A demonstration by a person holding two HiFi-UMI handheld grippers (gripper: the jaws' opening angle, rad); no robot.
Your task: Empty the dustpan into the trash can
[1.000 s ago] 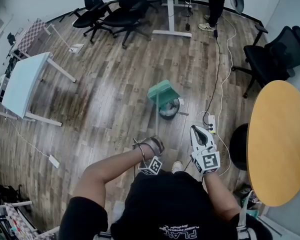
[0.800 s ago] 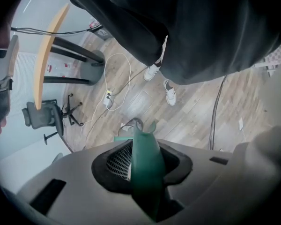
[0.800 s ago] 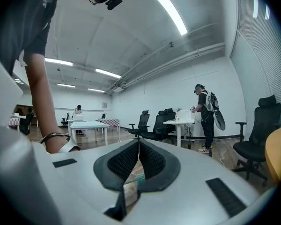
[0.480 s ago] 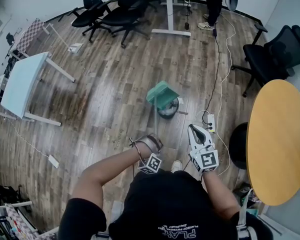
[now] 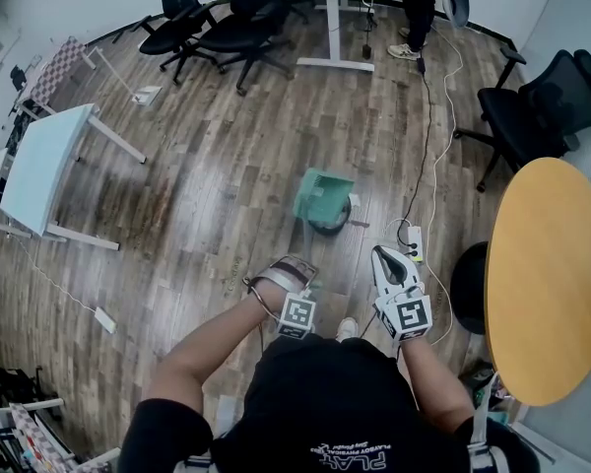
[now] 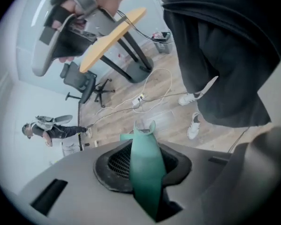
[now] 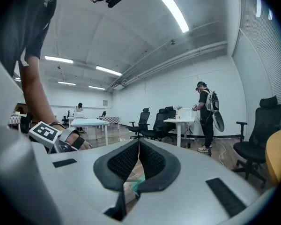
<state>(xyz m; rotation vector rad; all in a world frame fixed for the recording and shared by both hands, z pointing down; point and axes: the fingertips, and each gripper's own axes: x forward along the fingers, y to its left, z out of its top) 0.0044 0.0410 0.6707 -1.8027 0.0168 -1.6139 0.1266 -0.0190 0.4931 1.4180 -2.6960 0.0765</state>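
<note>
A green dustpan (image 5: pixel 323 195) hangs tipped over the small round trash can (image 5: pixel 335 225) on the wood floor. Its long green handle (image 5: pixel 304 239) runs back to my left gripper (image 5: pixel 294 264), which points steeply down. In the left gripper view the handle (image 6: pixel 145 170) lies between the dark pads, which press on it as the jaws are closing. My right gripper (image 5: pixel 384 256) hangs to the right, held level and away from the dustpan. Its pads (image 7: pixel 138 146) meet with nothing between them.
A white power strip (image 5: pixel 415 244) and cables lie on the floor right of the can. A round yellow table (image 5: pixel 547 274) stands at the right, with black office chairs (image 5: pixel 547 106) behind it. A white desk (image 5: pixel 44 166) is at the left, and a person (image 5: pixel 424 3) stands far off.
My left gripper has risen and rolled with the handle, and the dustpan has tipped further over the trash can. The right gripper has stayed where it was.
</note>
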